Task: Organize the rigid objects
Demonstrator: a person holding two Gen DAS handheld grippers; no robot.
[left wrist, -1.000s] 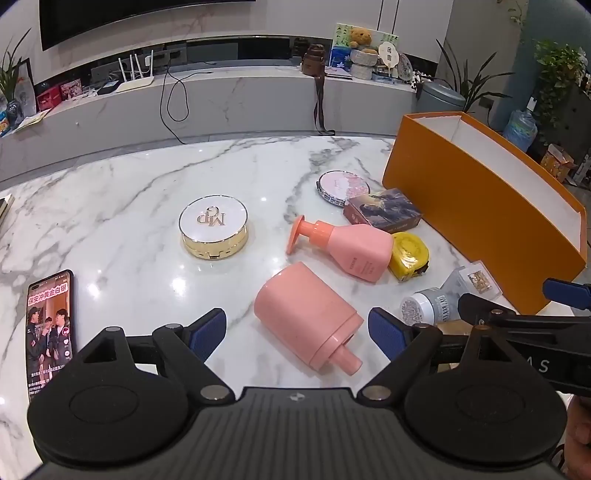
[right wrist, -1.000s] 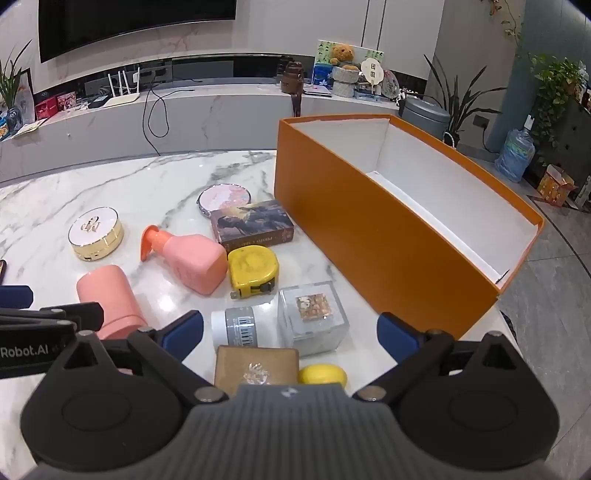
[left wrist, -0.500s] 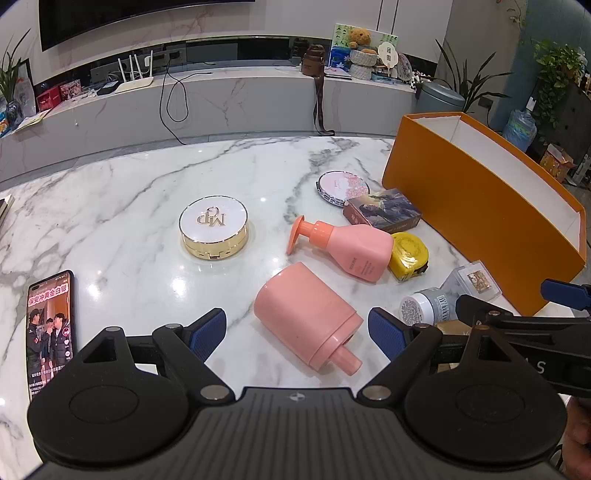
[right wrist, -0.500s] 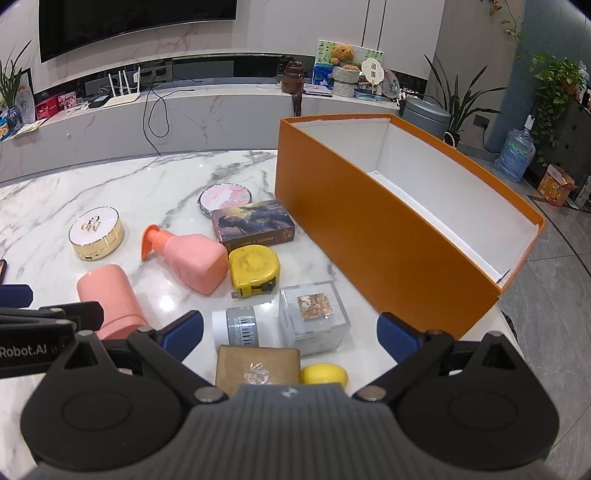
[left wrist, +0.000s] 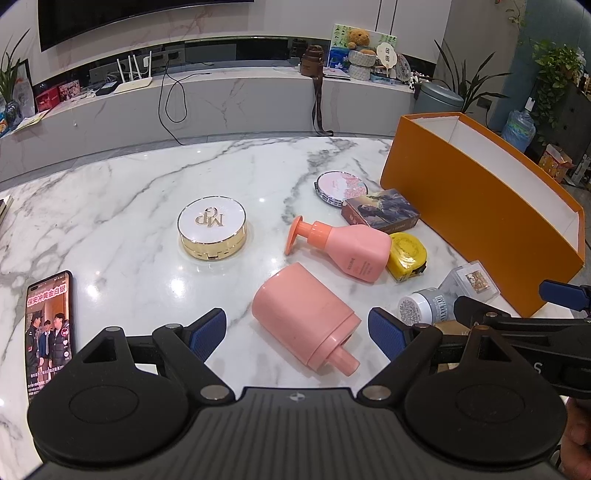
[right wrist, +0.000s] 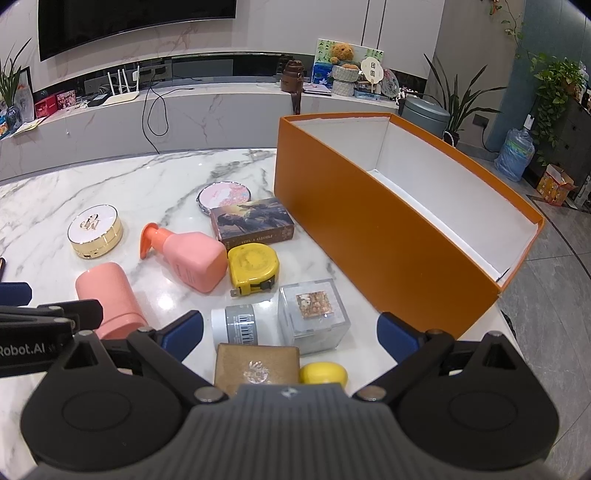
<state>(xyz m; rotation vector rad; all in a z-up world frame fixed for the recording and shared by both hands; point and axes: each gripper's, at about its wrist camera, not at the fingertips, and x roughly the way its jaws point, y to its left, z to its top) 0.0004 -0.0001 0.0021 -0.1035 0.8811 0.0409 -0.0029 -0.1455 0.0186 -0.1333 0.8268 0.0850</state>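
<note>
Orange box [right wrist: 388, 236]: right side of the marble table [left wrist: 122, 192], open-topped, white inside.
Left gripper [left wrist: 297, 332]: spread wide, holding nothing, the lying pink bottle [left wrist: 304, 317] between its tips.
Right gripper [right wrist: 290, 334]: spread wide, unladen, over the grey jar [right wrist: 240, 328], clear cube [right wrist: 314, 314] and brown box [right wrist: 258, 365].
Left view only: phone [left wrist: 48, 328].
Right view only: a yellow piece [right wrist: 323, 373], possibly a case.

Home living room: television [right wrist: 136, 26], houseplants [right wrist: 461, 99]

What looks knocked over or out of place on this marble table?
Two pink bottles lie on their sides: the pump bottle and the capless bottle. The orange box looks empty in its visible part.
</note>
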